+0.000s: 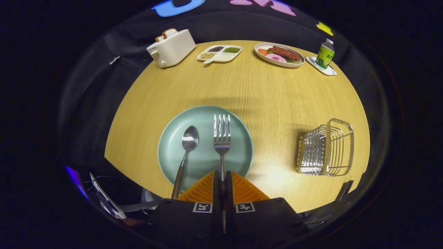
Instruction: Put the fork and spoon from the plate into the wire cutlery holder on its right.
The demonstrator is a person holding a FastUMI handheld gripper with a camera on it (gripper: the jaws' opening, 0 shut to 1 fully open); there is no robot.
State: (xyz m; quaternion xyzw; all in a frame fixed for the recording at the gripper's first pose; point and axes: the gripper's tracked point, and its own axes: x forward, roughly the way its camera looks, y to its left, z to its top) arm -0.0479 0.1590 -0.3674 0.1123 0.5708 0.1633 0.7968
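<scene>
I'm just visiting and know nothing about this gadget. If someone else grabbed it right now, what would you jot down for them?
Gripper: jaws closed on the fork handle, over the near rim of the green plate.
Fork: tines lie over the plate, pointing away.
Spoon: lies on the plate, left of the fork, untouched.
Wire cutlery holder: on the table to the plate's right, nothing in it.
Done: fork gripped.
Left: carry the fork into the holder, then fetch the spoon.
</scene>
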